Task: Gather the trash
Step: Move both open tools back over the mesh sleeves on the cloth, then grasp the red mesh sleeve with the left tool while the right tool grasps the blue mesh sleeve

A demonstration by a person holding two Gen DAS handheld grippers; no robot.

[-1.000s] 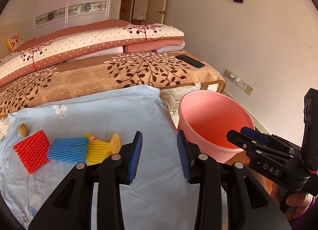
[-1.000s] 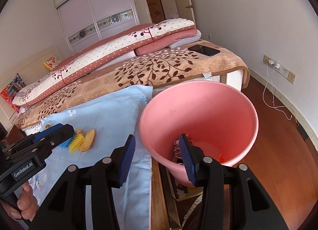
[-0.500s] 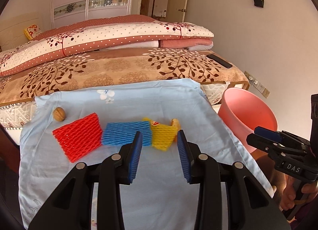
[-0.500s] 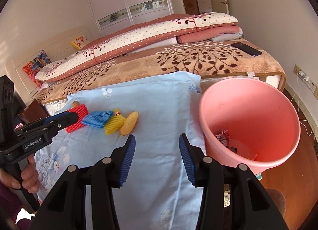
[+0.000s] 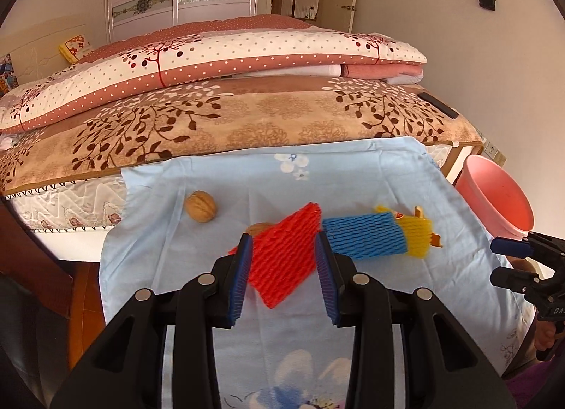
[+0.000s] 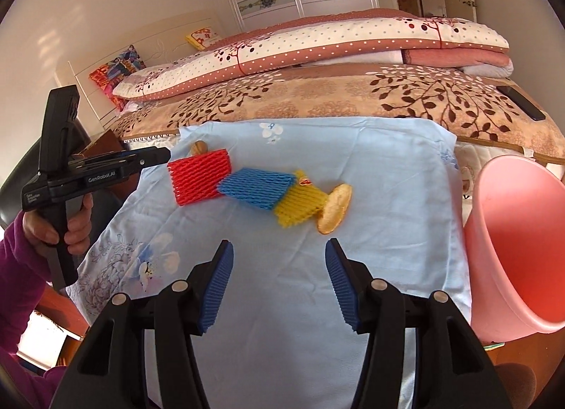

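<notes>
On the light blue cloth (image 5: 353,176) spread over the table, the trash lies in a row. Going left to right in the left wrist view: a walnut (image 5: 200,210) sits alone, then the red foam net (image 5: 282,260), the blue foam net (image 5: 363,236) overlapping its right edge, and the yellow foam net (image 5: 418,236) tucked under the blue one's far end. The left gripper (image 5: 284,276) hangs with its jaws held apart, and the red net lies directly between and beyond its blue pads (image 5: 240,278); whether they touch it cannot be told. A second brown nut (image 5: 259,228) peeks out behind the red net's upper edge, just by the left pad.

The right wrist view shows the same row from farther back, well ahead of the right gripper (image 6: 279,285), whose jaws stand wide with only bare cloth between them. This view reveals a tan oval piece (image 6: 334,209) leaning against the yellow net's right end, mostly hidden in the other view, and the person's left hand (image 6: 70,221) gripping the left tool's handle. The pink bucket (image 6: 512,232) stands just off the cloth's right edge, tilted in this view. Its inside is seen only in part.
</notes>
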